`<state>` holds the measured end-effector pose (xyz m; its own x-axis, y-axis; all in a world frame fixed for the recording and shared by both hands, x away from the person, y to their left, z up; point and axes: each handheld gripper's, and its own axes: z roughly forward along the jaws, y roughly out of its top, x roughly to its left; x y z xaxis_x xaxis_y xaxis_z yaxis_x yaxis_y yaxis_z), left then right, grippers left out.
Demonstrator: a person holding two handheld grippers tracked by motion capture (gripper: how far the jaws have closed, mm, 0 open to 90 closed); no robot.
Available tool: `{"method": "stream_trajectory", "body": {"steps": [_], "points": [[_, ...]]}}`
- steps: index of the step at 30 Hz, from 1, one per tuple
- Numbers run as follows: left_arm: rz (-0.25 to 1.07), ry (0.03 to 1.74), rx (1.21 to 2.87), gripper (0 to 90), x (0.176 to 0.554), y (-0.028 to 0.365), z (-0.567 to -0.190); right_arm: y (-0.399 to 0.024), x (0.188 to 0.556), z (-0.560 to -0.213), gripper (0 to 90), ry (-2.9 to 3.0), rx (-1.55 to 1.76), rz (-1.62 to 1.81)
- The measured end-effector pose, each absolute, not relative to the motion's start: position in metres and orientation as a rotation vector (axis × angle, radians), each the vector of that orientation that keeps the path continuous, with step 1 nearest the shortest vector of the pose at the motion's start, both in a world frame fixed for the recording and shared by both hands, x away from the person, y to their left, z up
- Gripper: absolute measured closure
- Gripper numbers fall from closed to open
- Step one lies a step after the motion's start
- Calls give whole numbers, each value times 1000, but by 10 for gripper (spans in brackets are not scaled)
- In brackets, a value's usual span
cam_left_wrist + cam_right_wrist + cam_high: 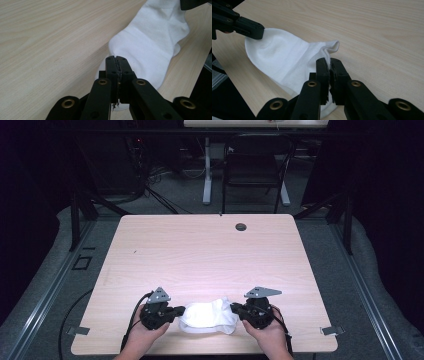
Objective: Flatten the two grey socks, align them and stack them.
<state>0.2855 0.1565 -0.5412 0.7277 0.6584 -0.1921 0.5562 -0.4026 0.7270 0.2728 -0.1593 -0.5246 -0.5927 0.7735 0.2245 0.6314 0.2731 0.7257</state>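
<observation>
A white sock (207, 316) is stretched between my two grippers near the front edge of the wooden table (200, 250). My left gripper (181, 310) pinches the sock's left end; in the left gripper view its jaws (117, 65) are shut tight with white fabric caught between them, and the sock (150, 42) runs away toward the other gripper. My right gripper (234, 309) pinches the right end; in the right gripper view its jaws (329, 66) are shut on the sock's edge (287, 57), near the cuff.
A round dark cable hole (241, 226) lies near the table's far edge. Beyond the table stand a black chair (255, 167) and a white desk leg (207, 170). Metal clips (332, 330) are fixed at the front corners.
</observation>
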Motion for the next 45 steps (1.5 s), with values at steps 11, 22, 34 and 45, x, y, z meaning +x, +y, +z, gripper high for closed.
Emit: {"method": "stream_trajectory", "body": {"steps": [11,22,34,45], "points": [[144,923,2118,895,284,154,-551,-159,269,-535,862,2375,1337,1207],[138,917,2141,894,282,152,-555,-162,268,-541,861,2378,1362,1196],[140,931,2163,892,284,151,-562,-161,271,-547,856,2390,1381,1182],[149,944,2162,892,284,153,-564,-160,271,-551,851,2399,1388,1175]]}}
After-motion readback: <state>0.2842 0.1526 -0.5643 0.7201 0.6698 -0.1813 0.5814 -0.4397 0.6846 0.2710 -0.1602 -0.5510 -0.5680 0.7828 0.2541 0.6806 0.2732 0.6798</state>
